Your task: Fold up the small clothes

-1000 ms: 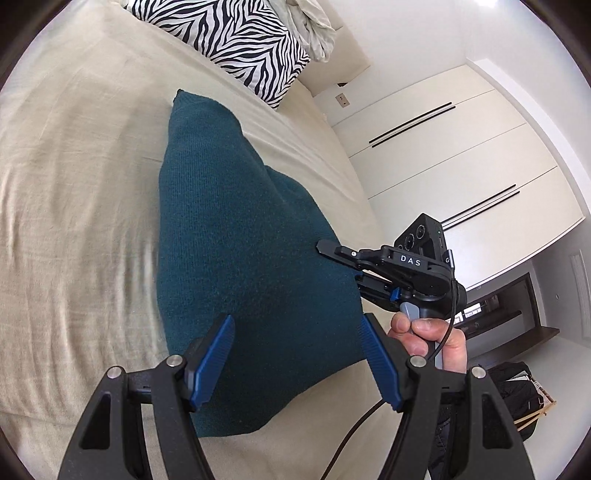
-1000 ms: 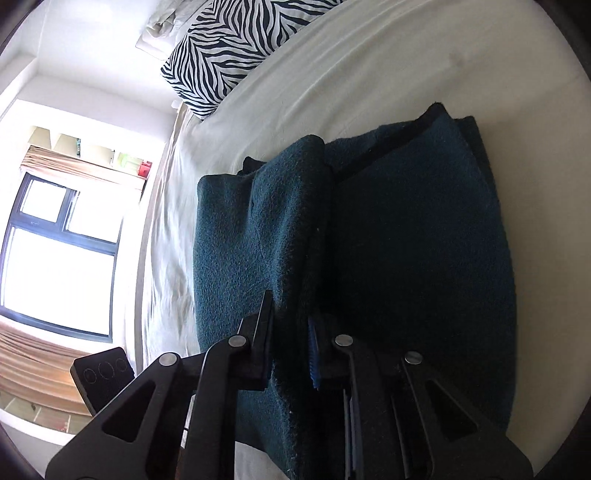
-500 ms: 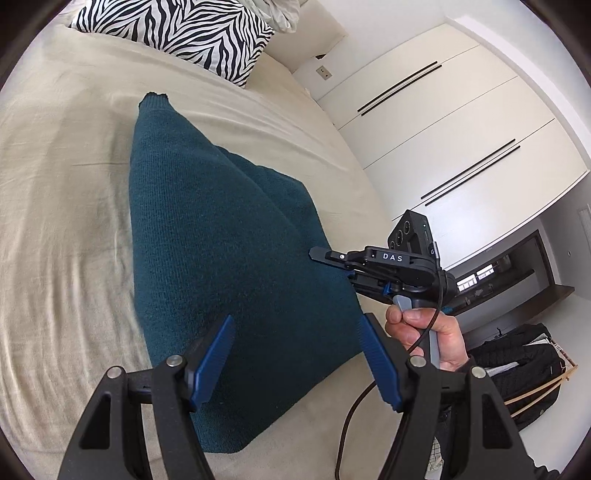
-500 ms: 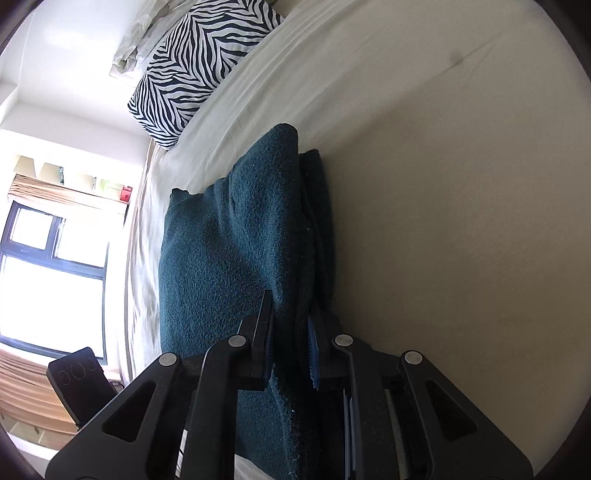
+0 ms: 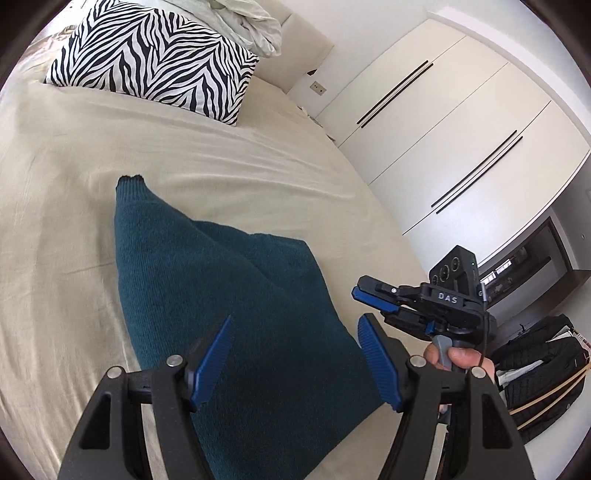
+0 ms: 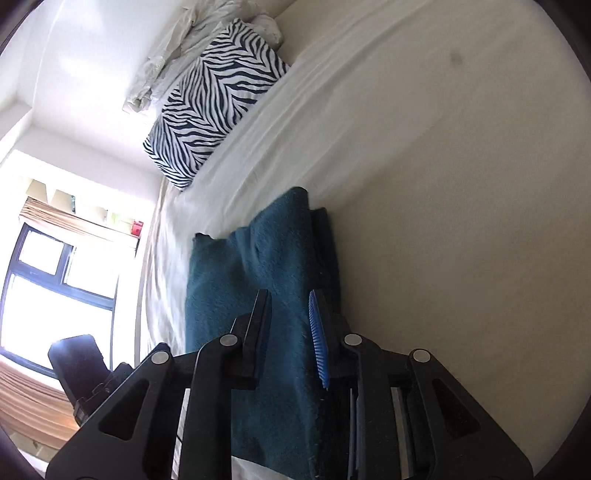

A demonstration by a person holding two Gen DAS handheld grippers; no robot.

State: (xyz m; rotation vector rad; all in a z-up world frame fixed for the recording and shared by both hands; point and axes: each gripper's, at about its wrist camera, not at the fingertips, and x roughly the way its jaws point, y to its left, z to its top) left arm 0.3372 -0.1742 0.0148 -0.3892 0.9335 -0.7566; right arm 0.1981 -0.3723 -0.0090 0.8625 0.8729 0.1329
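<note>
- The room is bounded on one side by a white built-in wardrobe [image 5: 443, 140] with long dark handle strips, and on the other by a bright window [image 6: 48, 280] with a dark frame and a tan blind above it.
- Most of both views is filled by a bed [image 5: 66, 192] covered in a beige sheet, faintly wrinkled; a small dark spot is seen on the sheet in the right wrist view.
- At the head of the bed a zebra-striped pillow [image 5: 155, 62] is laid, with crumpled pale bedding [image 5: 243, 22] bunched just behind it.
- A teal knit garment [image 5: 229, 295] lies on the sheet near the foot side, well apart from the pillow — folded over on itself, with a narrow end pointing toward the pillow and a raised ridge running along its length.
- A black bag [image 5: 535, 373] is seen on the floor beside the bed, below a dark shelf unit.
- The left gripper [image 5: 295, 354] is held above the near part of the garment, its blue-padded fingers spread wide with nothing between them.
- The right gripper [image 6: 290, 332] is seen low over the garment's folded edge; its jaws stand parted with teal fabric showing in the gap, and whether the cloth is touched cannot be told. In the left wrist view its fingers are clear of the garment's edge.
- The right hand [image 5: 458, 358] is wrapped around the handle of that gripper.
</note>
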